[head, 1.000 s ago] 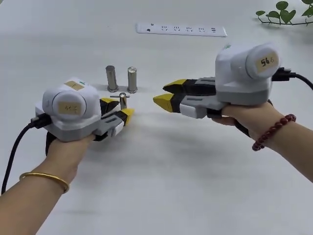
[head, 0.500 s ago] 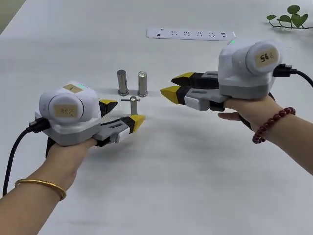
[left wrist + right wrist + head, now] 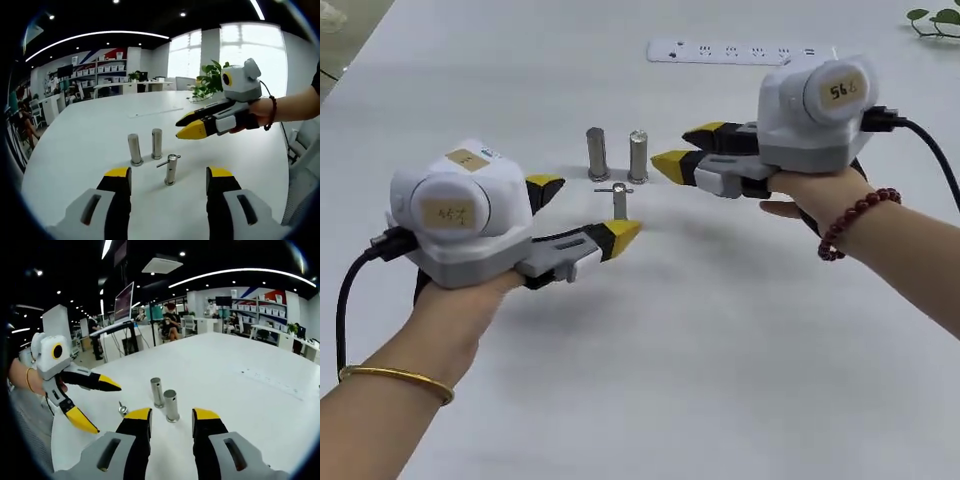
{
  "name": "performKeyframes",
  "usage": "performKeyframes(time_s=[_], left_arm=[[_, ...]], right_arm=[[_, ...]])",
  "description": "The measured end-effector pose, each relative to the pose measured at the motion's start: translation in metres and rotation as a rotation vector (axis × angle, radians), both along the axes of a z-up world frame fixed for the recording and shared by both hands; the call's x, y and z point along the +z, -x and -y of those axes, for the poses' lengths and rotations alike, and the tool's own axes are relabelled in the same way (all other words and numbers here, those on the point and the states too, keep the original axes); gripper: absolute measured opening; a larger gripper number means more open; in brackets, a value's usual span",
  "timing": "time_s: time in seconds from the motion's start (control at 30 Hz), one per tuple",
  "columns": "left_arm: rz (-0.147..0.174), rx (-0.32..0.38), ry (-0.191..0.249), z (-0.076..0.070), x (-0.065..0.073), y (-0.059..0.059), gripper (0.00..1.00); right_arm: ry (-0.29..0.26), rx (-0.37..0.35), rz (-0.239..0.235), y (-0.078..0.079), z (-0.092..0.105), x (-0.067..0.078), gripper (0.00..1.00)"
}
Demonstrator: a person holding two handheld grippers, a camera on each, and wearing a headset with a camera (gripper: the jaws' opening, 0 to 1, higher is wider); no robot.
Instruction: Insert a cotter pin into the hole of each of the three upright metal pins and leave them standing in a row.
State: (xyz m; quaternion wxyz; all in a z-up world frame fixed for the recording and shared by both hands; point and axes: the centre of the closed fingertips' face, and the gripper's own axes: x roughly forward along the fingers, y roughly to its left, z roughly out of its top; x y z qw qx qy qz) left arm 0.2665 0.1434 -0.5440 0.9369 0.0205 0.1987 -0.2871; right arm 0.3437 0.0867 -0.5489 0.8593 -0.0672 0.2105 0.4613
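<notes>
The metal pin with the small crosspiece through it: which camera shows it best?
The left gripper view: the pin with the crosspiece stands close and whole, just ahead of the jaws, crosspiece plain. The head view shows it smaller, from above. In the right gripper view it is tiny, beside a jaw.
</notes>
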Motion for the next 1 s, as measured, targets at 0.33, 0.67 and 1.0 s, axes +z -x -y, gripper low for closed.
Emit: performKeyframes(time_s=[0.33,0.67,1.0], left_arm=[[-0.011,-0.004,0.017,-0.003,0.004,0.009,0.66],[0.037,-0.011,0.021,-0.001,0.009,0.011,0.65],[0.064,-0.020,0.044,0.003,0.012,0.010,0.63]], right_arm=[[-0.013,0.000,-0.028,-0.009,-0.015,-0.016,0.28],[-0.043,-0.007,-0.026,-0.014,-0.030,-0.018,0.21],[-0.048,-0.019,-0.044,-0.016,-0.036,-0.026,0.17]])
